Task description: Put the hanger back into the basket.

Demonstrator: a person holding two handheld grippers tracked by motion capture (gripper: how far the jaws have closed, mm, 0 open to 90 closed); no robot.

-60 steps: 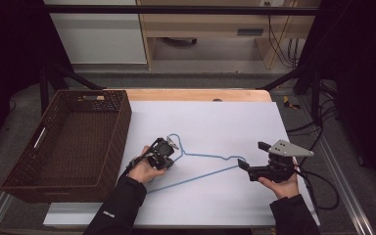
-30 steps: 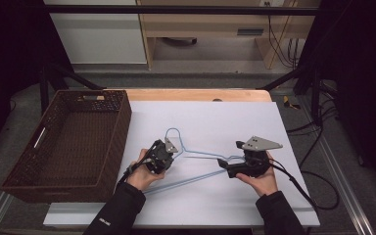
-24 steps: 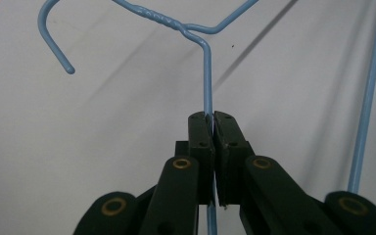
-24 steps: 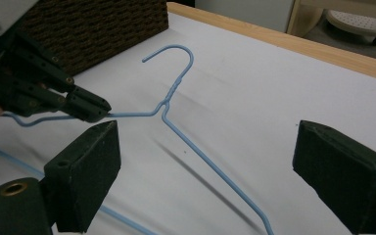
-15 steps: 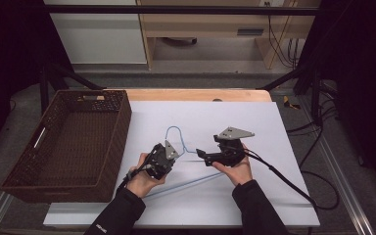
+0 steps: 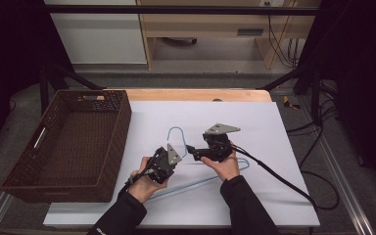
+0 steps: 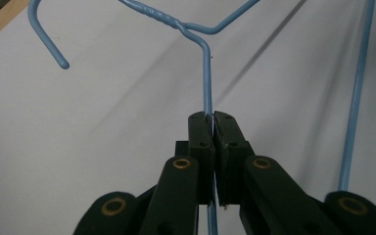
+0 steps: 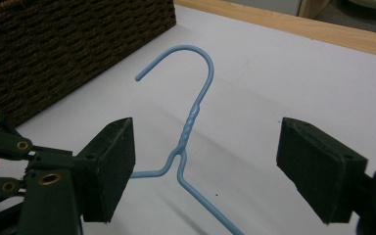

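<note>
At nine o'clock on the white table (image 6: 284,196) sits a brown wicker basket (image 6: 108,147), nothing visible inside it. Just past centre toward six o'clock lies a blue wire hanger (image 6: 176,131) (image 7: 204,78) (image 8: 192,117), its hook pointing to twelve o'clock. The left gripper (image 6: 165,161) (image 7: 213,122), at about seven o'clock from the hook, has its jaws clenched on one shoulder wire of the hanger. The right gripper (image 6: 192,150) (image 8: 205,169), at four o'clock from the hook, holds its jaws spread wide on either side of the hanger's twisted neck, touching nothing.
</note>
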